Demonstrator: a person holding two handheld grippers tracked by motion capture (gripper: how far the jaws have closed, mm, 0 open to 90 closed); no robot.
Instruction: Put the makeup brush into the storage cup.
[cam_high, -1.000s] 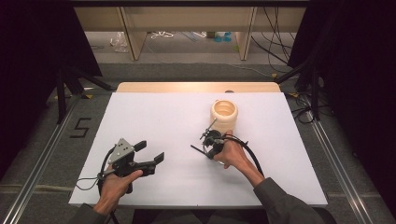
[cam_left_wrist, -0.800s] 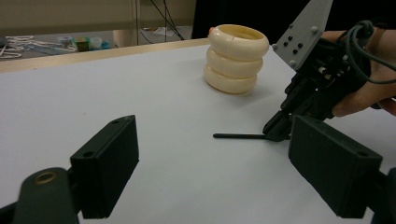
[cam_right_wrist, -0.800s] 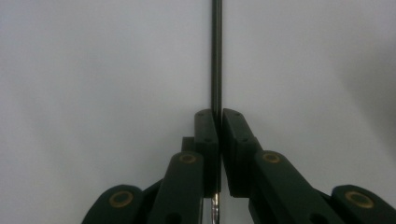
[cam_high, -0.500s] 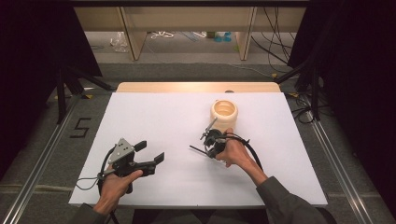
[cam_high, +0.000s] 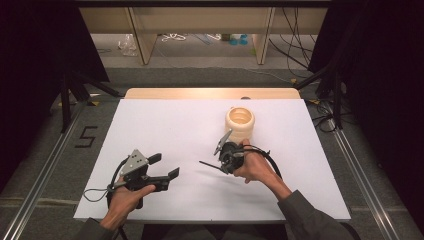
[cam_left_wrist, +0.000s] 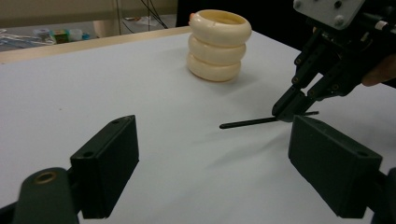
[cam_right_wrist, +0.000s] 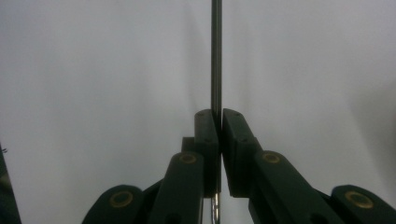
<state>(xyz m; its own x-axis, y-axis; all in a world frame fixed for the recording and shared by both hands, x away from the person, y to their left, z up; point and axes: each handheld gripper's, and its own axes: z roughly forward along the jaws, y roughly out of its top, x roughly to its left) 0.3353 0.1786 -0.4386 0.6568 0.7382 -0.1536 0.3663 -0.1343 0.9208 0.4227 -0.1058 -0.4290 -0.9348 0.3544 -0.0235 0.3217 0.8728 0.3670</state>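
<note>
Rod (cam_left_wrist: 268, 120), thin and dark, sits clamped in the right claw (cam_left_wrist: 290, 108) just above the white surface (cam_high: 165, 125) near the cream ring stack (cam_high: 240, 123), and may pivot or slip; the left claw (cam_high: 161, 169) stands apart.

The thin rod (cam_right_wrist: 216, 56) pinched in my right gripper (cam_right_wrist: 217, 122) looks like dark, smooth metal with a dull sheen. My jaws are matt black plastic with brass-coloured pins. The stacked rings (cam_left_wrist: 216, 45) look like glossy cream plastic. The table (cam_high: 165, 125) top is white and matt, its far edge pale wood.
</note>
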